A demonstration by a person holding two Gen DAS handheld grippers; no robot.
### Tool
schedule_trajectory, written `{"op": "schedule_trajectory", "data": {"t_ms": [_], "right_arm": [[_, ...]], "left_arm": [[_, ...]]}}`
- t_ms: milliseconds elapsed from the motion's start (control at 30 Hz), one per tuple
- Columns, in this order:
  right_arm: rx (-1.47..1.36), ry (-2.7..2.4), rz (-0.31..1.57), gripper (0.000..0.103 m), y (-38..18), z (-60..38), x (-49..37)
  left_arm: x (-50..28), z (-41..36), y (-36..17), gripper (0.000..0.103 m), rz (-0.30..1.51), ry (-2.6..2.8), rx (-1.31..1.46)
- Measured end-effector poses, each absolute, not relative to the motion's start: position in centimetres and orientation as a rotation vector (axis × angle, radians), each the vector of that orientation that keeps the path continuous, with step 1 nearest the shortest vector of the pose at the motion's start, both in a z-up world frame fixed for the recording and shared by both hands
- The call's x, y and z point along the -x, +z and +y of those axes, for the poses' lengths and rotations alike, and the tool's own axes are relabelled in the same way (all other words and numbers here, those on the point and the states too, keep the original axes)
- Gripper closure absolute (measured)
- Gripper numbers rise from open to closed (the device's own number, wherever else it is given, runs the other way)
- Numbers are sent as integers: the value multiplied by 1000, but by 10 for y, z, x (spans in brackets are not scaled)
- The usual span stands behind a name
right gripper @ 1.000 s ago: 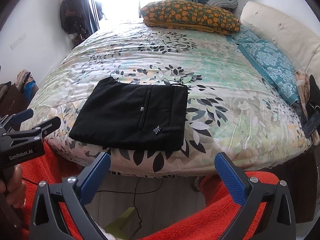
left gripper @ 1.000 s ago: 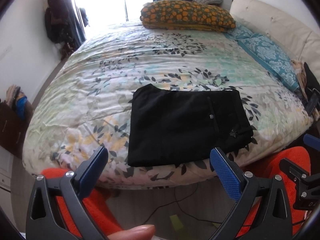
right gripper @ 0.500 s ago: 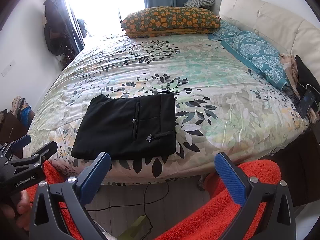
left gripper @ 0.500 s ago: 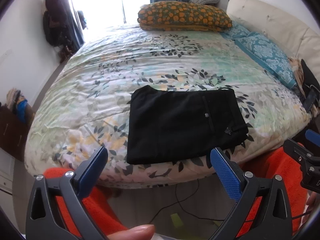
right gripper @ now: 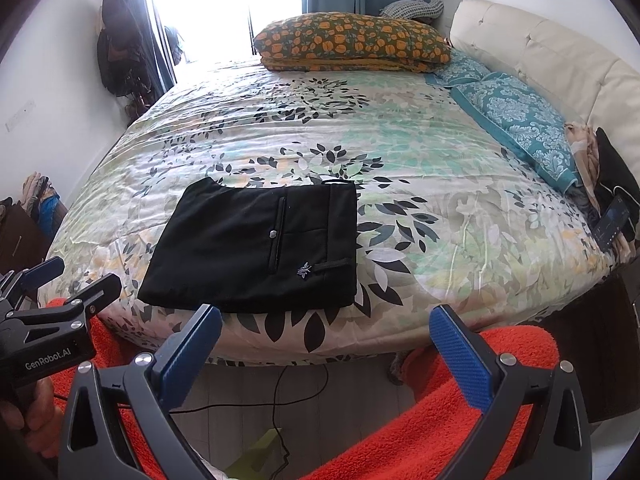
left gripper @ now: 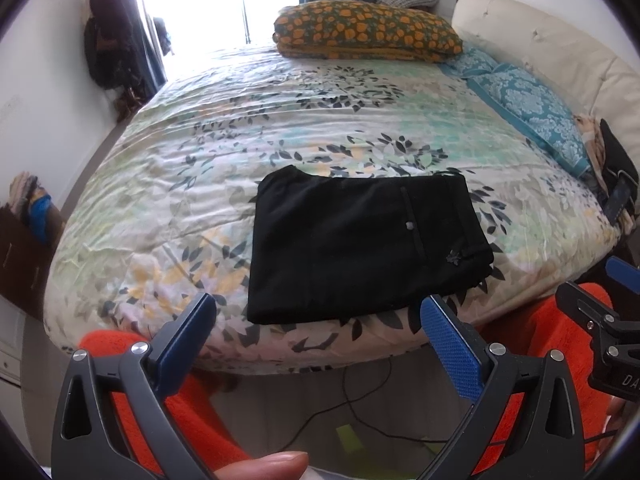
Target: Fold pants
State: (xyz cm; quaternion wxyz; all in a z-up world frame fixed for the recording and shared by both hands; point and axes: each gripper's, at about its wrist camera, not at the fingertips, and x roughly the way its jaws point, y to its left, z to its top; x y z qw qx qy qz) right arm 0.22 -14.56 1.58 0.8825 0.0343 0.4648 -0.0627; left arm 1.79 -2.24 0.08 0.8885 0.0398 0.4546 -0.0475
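The black pants (right gripper: 256, 248) lie folded into a compact rectangle near the bed (right gripper: 440, 184) edge, at centre frame. Both the left hand-held gripper (left gripper: 316, 320) and the right hand-held gripper (right gripper: 326, 330) hang released and empty below it, well apart from the cloth. Folding looks finished; at most a final smoothing remains.

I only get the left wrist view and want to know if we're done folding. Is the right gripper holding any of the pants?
Observer: No. The right gripper is open and empty. The folded pants lie flat on the bed, apart from it.
Operator: Where is it, then?
Observer: Short of the bed's near edge, over red fleece, with the pants ahead and to its left.
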Motion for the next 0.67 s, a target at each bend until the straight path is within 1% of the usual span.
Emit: {"op": "schedule_trajectory", "data": {"t_ms": [467, 667], "right_arm": [[-57, -114, 973, 0, 15, -141, -1], [-62, -115, 974, 0, 15, -144, 0]], "left_arm": [[-18, -26, 2, 1, 937, -104, -84], [-14, -28, 6, 1, 901, -91, -109]]}}
